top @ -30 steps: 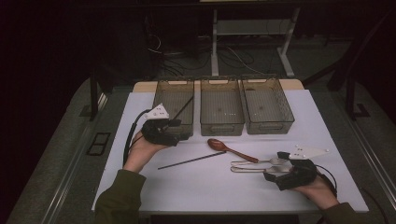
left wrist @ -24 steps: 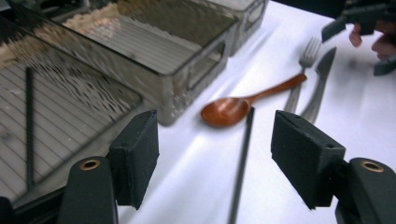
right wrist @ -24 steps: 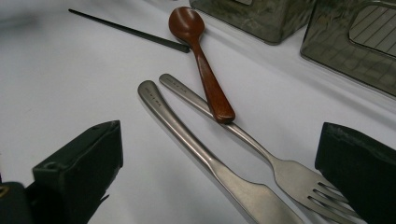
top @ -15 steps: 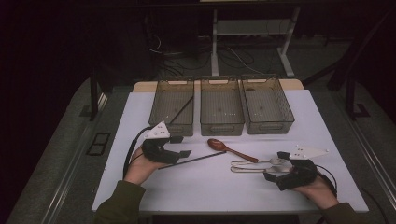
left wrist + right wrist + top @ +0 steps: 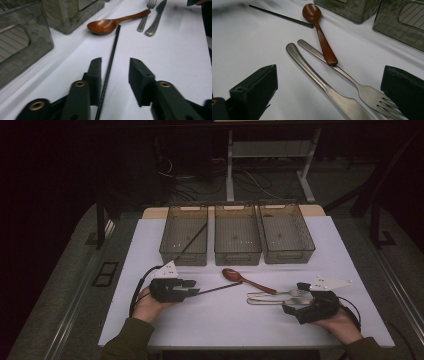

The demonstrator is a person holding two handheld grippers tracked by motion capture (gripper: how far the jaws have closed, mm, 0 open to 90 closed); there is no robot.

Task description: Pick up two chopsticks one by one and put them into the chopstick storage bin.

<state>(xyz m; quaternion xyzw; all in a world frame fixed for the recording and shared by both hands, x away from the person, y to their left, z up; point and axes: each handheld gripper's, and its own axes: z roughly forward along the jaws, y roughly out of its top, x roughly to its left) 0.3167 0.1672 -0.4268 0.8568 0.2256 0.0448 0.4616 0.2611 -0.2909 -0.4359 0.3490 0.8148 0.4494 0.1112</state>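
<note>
**Left claw straddles black chopstick, jaws closing in**

While the left gripper (image 5: pixel 192 287) sits low on the white table (image 5: pixel 150 245), its jaws have just been closing w/ the black chopstick (image 5: pixel 110 65) running between them. Left gripper view: the stick lies right against the inner face of one jaw, a clear gap to the other, so the pads are not clamped on it; claw apart, narrowed. Stick lies flat on the table, far tip reaching toward the bowl of the wooden spoon (image 5: pixel 110 23), just short of it.

Taking the spoon as landmark: three clear bins (image 5: pixel 237 237) stand in a row just behind it; the leftmost bin has another dark stick leaning inside. Spoon's handle end rests across the fork (image 5: pixel 352 80), touching it; the knife (image 5: pixel 317 82) lies alongside the fork, on the side away from the spoon. Right gripper (image 5: pixel 295 302) rests on the table at the fork's tine end, on the far side of the spoon from the left gripper. Its jaws stand wide apart, fork tines and knife blade between them, pads touching neither as far as I can see.
</note>
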